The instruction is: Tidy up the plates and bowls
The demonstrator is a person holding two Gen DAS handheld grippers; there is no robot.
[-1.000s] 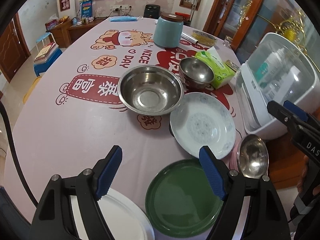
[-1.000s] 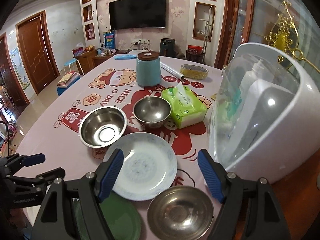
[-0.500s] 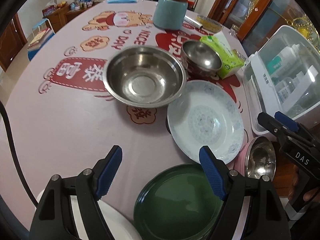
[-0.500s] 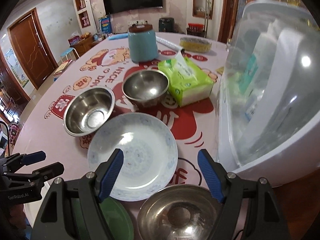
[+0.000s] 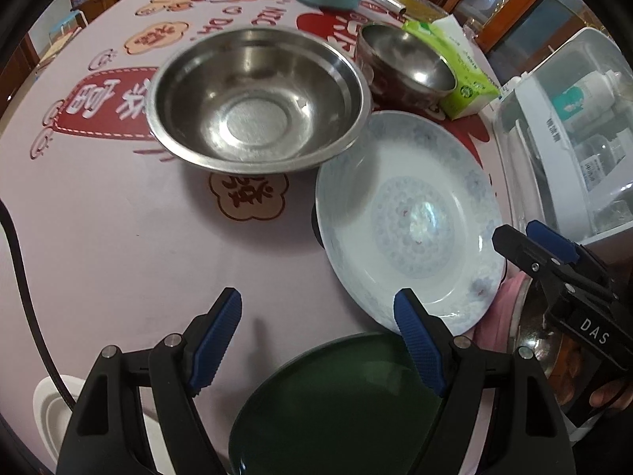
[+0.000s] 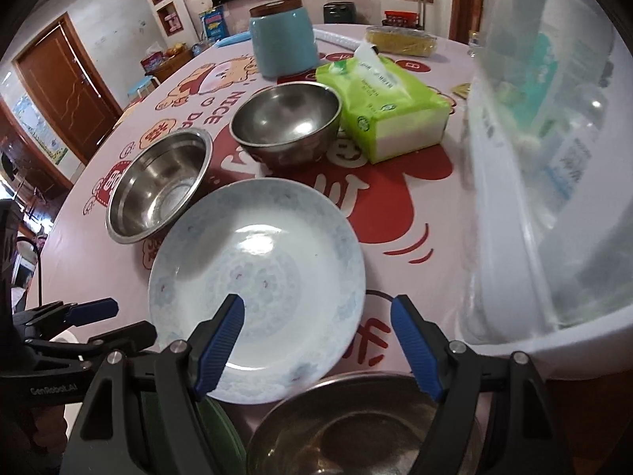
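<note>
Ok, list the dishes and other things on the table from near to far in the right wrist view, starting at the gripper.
Steel bowl under the right gripper → white plate → deep steel bowl → blue jar.

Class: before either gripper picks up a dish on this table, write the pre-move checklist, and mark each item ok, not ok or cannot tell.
1. Left gripper open, nothing between its fingers: ok.
2. Right gripper open and empty: ok.
3. Green plate under the left gripper lies free, nothing on it: ok.
4. Patterned white plate is empty: ok.
5. Nearest steel bowl below the right gripper is empty: cannot tell, partly hidden.
6. Large steel bowl and small steel bowl are empty: ok.
</note>
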